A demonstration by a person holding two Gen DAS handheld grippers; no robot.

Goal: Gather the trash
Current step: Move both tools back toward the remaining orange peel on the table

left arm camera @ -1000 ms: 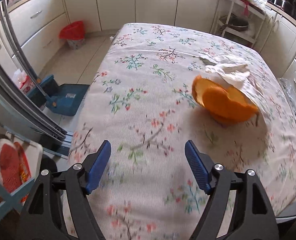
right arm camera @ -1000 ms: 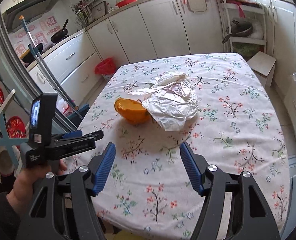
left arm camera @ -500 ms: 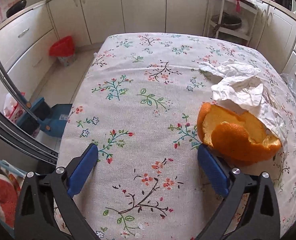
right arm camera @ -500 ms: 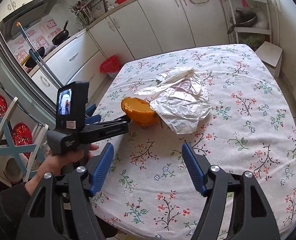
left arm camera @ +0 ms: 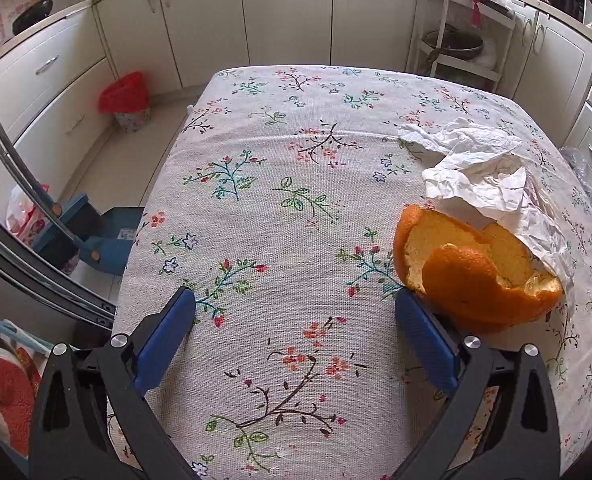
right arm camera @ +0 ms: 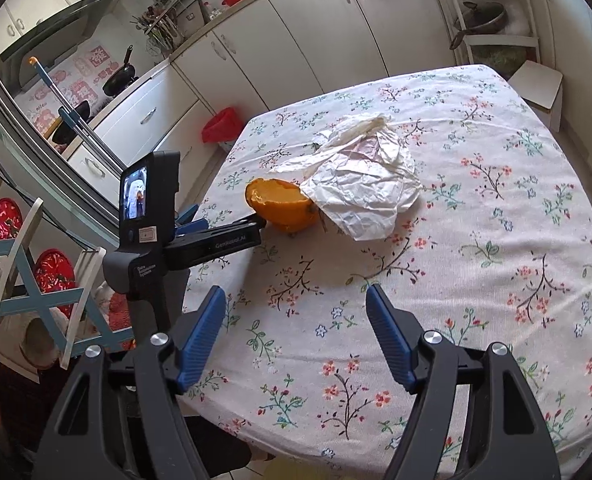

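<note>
Orange peel (left arm camera: 476, 276) lies on the floral tablecloth (left arm camera: 287, 184), touching the right-hand pad of the left gripper (left arm camera: 296, 332), whose jaws stand wide apart. Crumpled white paper (left arm camera: 484, 176) overlaps the peel's far side. Nearer the table's edge, the right gripper (right arm camera: 296, 336) hovers, jaws also spread, holding nothing.

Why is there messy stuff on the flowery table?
An empty orange peel and a crumpled white paper lie on the floral tablecloth, the paper's edge draped over the peel. They are rubbish left on a dining table. The left gripper is open, its right finger beside the peel.
</note>
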